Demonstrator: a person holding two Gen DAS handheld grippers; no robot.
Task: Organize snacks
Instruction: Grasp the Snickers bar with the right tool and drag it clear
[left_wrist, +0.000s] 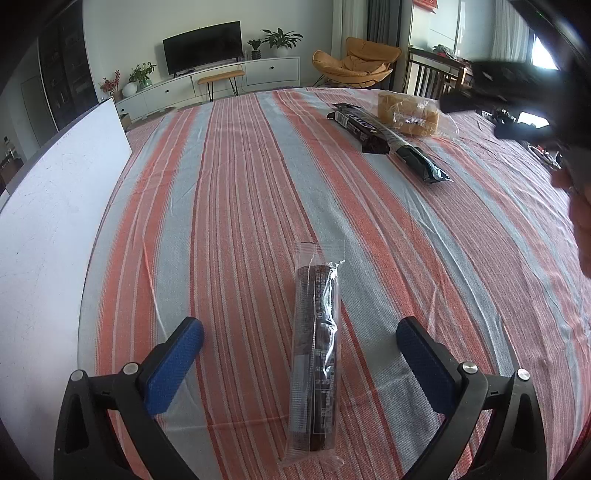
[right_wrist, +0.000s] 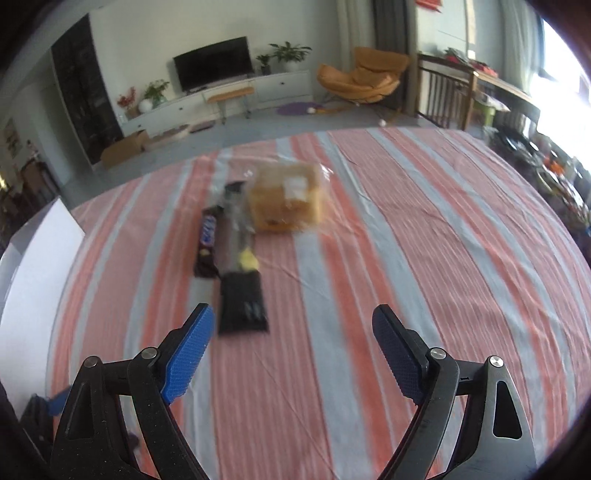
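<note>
While wide open and holding nothing, left gripper (left_wrist: 300, 345) seen low over the striped tablecloth (left_wrist: 240, 206), blue pads (left_wrist: 173, 365) spread to either side of a clear-wrapped dark snack roll (left_wrist: 316, 354). Roll lying lengthwise on the cloth, between the fingers but touching neither, its near end reaching back toward the camera. Farther off, toward the right: a dark chocolate bar (left_wrist: 360, 127), a long dark-green packet (left_wrist: 419, 157) just beside it, and a wrapped yellow cake (left_wrist: 410, 114) behind both. White board (left_wrist: 48, 229) along the left edge of the table. Blurred dark shape at upper right, possibly the other gripper.

From the right wrist, much motion blur. Right gripper (right_wrist: 293, 345) likewise spread wide, nothing between the fingers, above bare cloth (right_wrist: 424, 221). Black packet (right_wrist: 242, 302) ahead and slightly left, near the left pad (right_wrist: 190, 362), apparently not touching. Chocolate bar (right_wrist: 207, 242) beyond it, wrapped cake (right_wrist: 286, 201) farther back, all three close together.
</note>
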